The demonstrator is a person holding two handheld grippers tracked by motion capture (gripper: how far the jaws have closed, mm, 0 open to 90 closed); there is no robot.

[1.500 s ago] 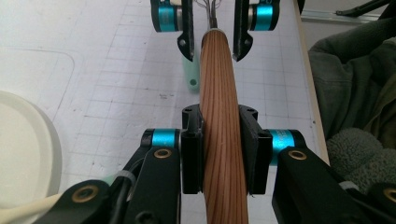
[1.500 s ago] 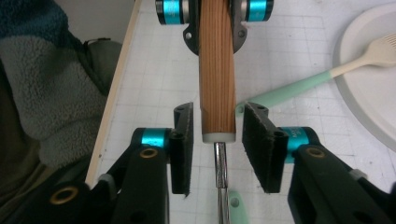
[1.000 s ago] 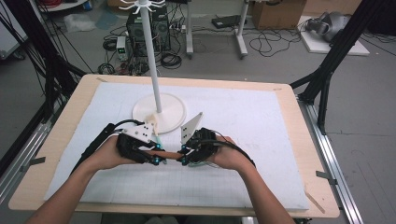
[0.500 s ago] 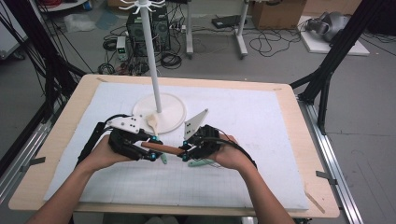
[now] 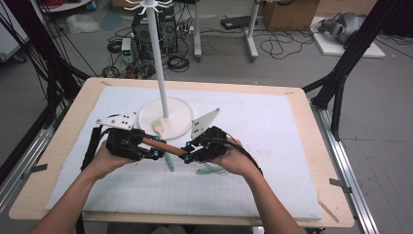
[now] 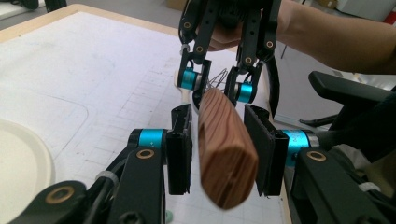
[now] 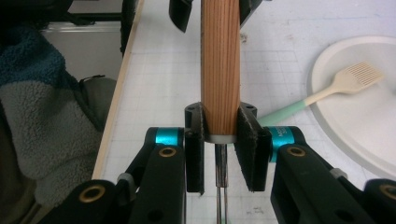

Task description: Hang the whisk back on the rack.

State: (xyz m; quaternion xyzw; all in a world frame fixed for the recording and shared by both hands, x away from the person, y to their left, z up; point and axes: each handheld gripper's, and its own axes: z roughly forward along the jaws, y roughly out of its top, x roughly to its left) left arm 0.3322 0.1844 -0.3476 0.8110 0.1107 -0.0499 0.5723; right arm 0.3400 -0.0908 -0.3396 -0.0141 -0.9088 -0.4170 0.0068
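A whisk with a brown wooden handle hangs level between my two grippers above the white mat. My right gripper is shut on the handle at its metal collar, and the wires run down between the jaws. My left gripper has the handle's free end between its pads. A slim gap shows at the left pad, so it stands open, and its jaws have just been closing a little. In the high view the left gripper faces the right gripper near the table's middle front.
A white stand with a round base and a tall pole rises just behind the grippers. A pastry brush with a mint handle lies with its head on that base. The wooden table edge rims the mat.
My left gripper has slid left and slightly back along the handle, so more wood shows between the two grippers. The right gripper has held still.
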